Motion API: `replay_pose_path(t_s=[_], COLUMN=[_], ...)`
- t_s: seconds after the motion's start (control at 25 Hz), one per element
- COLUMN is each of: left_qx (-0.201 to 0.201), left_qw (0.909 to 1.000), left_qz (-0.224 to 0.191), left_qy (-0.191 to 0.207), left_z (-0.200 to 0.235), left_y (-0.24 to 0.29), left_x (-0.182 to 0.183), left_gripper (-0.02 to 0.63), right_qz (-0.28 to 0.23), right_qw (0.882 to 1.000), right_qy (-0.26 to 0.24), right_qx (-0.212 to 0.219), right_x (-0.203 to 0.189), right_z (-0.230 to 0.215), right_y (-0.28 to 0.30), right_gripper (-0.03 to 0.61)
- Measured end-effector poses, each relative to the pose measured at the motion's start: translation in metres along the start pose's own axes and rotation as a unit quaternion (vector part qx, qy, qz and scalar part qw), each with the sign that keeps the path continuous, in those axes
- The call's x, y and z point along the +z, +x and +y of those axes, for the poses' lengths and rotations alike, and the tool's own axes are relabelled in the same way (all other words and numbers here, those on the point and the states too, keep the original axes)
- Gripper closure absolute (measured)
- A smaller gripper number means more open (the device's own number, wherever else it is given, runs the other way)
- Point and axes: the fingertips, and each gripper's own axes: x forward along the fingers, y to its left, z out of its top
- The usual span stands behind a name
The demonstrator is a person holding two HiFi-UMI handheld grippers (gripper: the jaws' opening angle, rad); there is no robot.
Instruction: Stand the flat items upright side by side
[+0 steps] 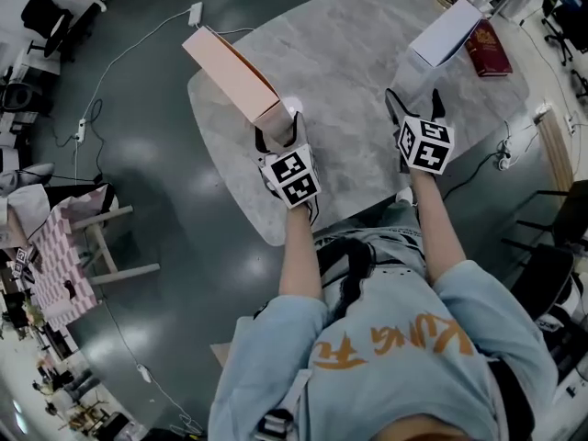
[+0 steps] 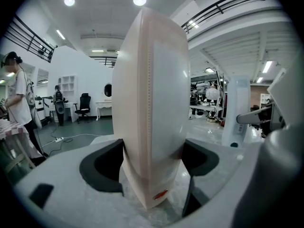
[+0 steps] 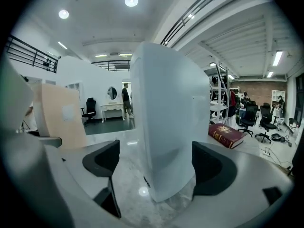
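Observation:
A tall pink box [image 1: 230, 76] stands upright on the left of the marble table [image 1: 349, 53]. My left gripper [image 1: 278, 134] is shut on its near end, and both black pads press its sides [image 2: 152, 103]. On the right of the table a white box [image 1: 446, 33] stands upright. My right gripper [image 1: 415, 99] is open around its near end, with a gap between the left pad and the box [image 3: 168, 118]. Each gripper view shows the other box off to the side: the white box [image 2: 236, 110] and the pink box [image 3: 59, 115].
A red book [image 1: 489, 49] lies flat at the table's far right, beyond the white box, and shows as well in the right gripper view [image 3: 228, 135]. A wooden stool [image 1: 101, 242] and cables are on the floor to the left. A person [image 2: 16, 103] stands far left.

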Motion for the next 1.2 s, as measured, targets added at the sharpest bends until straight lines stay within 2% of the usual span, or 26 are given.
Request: replay_pose_path(t_s=[0.36, 0.72, 1.0, 1.2], left_qx=[-0.043, -0.056, -0.054, -0.050], left_qw=[0.9988, 0.9980, 0.9982, 0.9986], left_qz=[-0.004, -0.008, -0.010, -0.008], left_qy=[0.025, 0.028, 0.023, 0.018], left_z=[-0.008, -0.010, -0.013, -0.013], left_y=[0.019, 0.028, 0.032, 0.034], left_x=[0.006, 0.009, 0.012, 0.011], left_gripper=[0.221, 0.221, 0.221, 0.224], right_qz=[0.035, 0.062, 0.062, 0.073], right_qw=[0.994, 0.985, 0.988, 0.993], right_qy=[0.000, 0.014, 0.015, -0.009], right_qx=[-0.101, -0.159, -0.141, -0.097], right_x=[0.001, -0.006, -0.004, -0.002], right_z=[-0.007, -0.029, -0.032, -0.023], right_y=[0.029, 0.040, 0.048, 0.056], right_gripper=[0.101, 0.121, 0.151, 0.175])
